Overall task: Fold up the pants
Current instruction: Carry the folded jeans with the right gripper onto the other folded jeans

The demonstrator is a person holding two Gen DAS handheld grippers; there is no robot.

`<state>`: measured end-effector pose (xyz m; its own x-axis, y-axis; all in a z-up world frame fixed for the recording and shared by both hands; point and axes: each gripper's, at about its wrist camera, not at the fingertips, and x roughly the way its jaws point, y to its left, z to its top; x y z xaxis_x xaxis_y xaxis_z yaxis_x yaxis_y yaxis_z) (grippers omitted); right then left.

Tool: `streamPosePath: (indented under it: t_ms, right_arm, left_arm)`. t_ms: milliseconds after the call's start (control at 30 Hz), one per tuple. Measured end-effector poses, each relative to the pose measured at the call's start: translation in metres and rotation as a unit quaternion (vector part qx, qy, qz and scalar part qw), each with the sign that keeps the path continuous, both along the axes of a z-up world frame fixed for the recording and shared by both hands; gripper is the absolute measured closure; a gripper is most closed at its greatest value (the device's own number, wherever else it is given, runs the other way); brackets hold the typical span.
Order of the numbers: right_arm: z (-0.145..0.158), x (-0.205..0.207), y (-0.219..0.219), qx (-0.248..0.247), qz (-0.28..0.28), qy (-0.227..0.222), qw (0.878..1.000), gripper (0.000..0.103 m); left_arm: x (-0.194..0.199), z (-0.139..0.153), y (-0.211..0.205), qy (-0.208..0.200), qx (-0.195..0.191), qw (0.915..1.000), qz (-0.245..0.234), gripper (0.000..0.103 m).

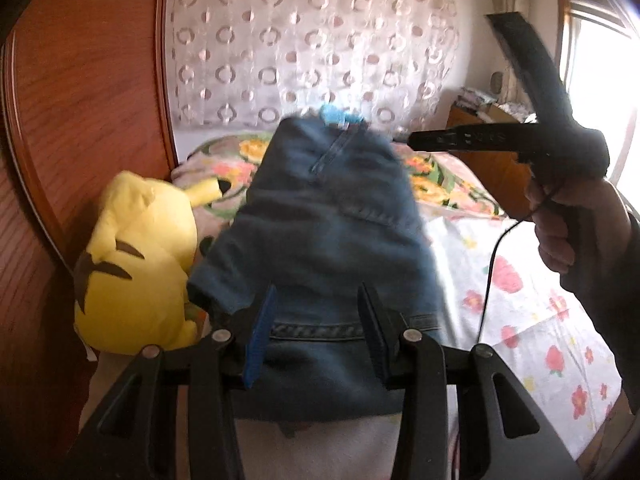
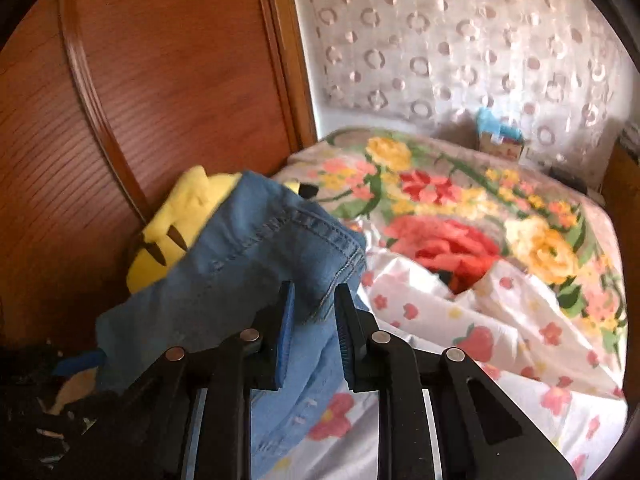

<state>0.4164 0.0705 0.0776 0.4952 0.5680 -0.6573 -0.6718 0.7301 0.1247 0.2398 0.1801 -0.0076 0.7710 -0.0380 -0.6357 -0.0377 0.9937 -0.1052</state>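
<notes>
Pants (image 1: 320,216) above floral bed (image 2: 460,208), wooden wardrobe (image 2: 168,80) beside

A home bedroom is being shown by a flowered bed cover (image 2: 460,216), a yellow plush toy (image 1: 136,264) and a wooden wardrobe (image 2: 168,80).

bed (image 2: 460,320), floral blanket (image 2: 440,208), yellow plush toy (image 1: 136,264)

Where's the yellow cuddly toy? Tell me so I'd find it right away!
Look at the big reddish wooden wardrobe that stands beside the bed. Squeezed between it and the bed's flowery covers, right next to the blue jeans, sits the plush toy. It is the only bright yellow thing there, with dark brown stripes on its back.
</notes>
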Motion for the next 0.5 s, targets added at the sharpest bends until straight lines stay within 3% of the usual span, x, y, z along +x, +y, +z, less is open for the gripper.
streamPosePath:
  t_ms: [200,433,500]
  right_arm:
    - [0.054,-0.072,-0.052,0.049,0.008,-0.031,0.998,0.084]
    - [0.086,-0.149,-0.116,0.069,-0.025,-0.065,0.995,0.083]
    - [0.089,-0.165,-0.131,0.069,-0.039,-0.071,0.994,0.074]
  left_arm:
    - [-0.030,0.034,-0.022,-0.038,0.005,0.9992,-0.015,0.062]
    - [-0.072,0.067,-0.059,-0.073,0.030,0.9964,-0.030,0.061]
    - [-0.084,0.073,-0.070,-0.081,0.035,0.9956,-0.033,0.061]
